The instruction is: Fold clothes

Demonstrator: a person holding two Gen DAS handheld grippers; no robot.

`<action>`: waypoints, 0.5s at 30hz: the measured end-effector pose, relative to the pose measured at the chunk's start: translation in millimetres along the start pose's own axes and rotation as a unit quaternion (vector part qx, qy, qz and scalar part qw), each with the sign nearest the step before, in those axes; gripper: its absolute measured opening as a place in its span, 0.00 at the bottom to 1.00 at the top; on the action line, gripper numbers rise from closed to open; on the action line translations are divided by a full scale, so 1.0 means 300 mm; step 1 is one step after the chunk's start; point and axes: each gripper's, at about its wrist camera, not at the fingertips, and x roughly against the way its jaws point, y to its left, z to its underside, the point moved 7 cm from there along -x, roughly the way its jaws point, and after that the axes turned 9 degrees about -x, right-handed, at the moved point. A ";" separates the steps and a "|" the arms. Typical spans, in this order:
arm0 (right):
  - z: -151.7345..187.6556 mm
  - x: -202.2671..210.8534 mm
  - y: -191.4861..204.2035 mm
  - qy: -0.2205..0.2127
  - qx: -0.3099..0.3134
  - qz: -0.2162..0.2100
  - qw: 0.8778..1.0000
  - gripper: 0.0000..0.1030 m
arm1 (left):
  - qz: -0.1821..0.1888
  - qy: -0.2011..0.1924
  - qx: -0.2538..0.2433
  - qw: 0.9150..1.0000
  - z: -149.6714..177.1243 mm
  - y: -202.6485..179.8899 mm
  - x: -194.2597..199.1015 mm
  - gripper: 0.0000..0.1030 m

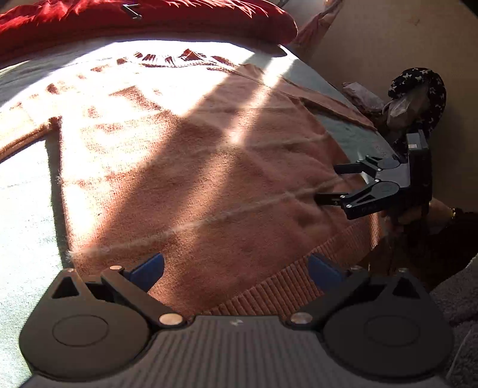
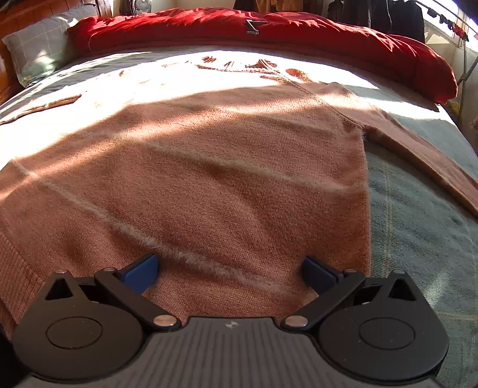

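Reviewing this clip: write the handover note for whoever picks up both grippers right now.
Left gripper: open, empty, at the sweater's ribbed hem.
Right gripper: open, empty, low over the sweater's body near its right edge.
Sweater: spread flat on the bed, sleeves out to the sides, red quilt beyond the collar.
Done: garment laid out. Left: every fold; nothing is gripped yet.

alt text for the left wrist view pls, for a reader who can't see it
A pinkish-brown knit sweater lies spread flat on a pale blue-grey bedsheet, half in sun. The open left gripper sits over its ribbed hem; the open right gripper rests on the sweater's right side. A red quilt lies beyond.
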 end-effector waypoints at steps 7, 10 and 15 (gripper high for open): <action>0.016 0.042 -0.020 0.011 0.001 0.007 1.000 1.00 | 0.001 0.035 0.016 0.999 0.040 -0.017 -0.135 0.99; 0.006 0.073 -0.041 0.013 -0.005 0.011 1.000 1.00 | -0.002 0.018 0.038 0.999 0.032 0.003 -0.104 0.99; -0.144 0.070 -0.059 -0.034 0.010 0.014 0.999 1.00 | -0.016 0.000 0.060 0.998 0.023 0.018 -0.085 0.99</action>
